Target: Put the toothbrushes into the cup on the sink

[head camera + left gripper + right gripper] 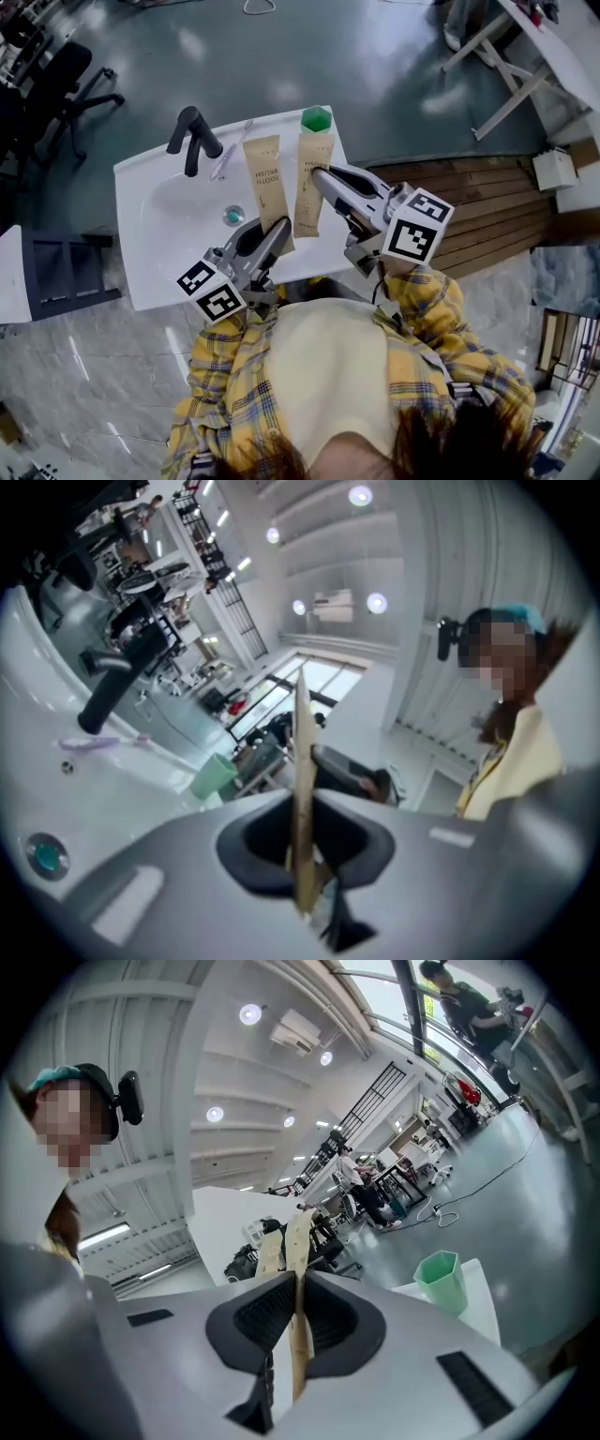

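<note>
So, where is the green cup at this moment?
In the head view the green cup stands at the far right corner of the sink, just beyond the right toothbrush packet, with the black faucet further left.

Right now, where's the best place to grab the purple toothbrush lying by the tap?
Take the purple toothbrush at the middle of its thin handle, coming straight down from above and closing across it. It lies flat on the sink, so there is no room underneath, and the black tap stands close beside it, so a sideways approach would likely bump.
</note>
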The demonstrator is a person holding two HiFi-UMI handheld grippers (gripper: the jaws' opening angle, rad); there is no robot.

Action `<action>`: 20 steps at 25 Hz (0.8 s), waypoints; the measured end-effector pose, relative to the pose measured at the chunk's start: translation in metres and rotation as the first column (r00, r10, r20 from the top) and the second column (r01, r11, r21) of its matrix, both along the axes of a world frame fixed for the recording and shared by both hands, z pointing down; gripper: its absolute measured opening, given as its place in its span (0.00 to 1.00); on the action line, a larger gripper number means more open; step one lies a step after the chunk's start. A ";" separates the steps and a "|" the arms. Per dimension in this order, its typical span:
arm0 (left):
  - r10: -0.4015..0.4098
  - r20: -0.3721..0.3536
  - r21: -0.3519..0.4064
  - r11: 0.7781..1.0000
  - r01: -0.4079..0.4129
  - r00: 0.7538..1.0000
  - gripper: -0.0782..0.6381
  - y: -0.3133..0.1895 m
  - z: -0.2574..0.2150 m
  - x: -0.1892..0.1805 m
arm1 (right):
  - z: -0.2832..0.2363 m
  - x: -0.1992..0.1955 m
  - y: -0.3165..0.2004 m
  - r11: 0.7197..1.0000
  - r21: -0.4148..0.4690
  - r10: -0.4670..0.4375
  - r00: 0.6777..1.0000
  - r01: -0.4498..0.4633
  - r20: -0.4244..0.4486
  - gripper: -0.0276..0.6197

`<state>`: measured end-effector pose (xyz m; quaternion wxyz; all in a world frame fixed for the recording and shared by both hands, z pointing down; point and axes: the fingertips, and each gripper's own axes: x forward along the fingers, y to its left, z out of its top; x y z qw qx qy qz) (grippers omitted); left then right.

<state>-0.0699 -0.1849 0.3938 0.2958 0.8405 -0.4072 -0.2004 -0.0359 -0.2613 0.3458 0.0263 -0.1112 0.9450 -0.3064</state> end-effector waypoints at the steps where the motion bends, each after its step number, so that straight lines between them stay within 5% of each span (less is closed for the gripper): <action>1: 0.002 0.003 0.001 1.000 -0.002 1.000 0.15 0.000 0.000 0.001 | 0.000 0.000 0.000 1.000 0.002 0.001 1.000 -0.001 -0.001 0.10; 10: -0.053 0.018 -0.006 0.999 0.053 0.998 0.15 0.004 0.002 -0.010 | -0.015 0.010 -0.027 0.993 0.082 0.083 0.997 -0.083 -0.003 0.09; 20: -0.126 0.054 -0.006 0.992 0.126 0.991 0.15 0.009 0.001 -0.020 | -0.041 0.023 -0.086 0.941 0.231 0.242 0.969 -0.245 0.042 0.10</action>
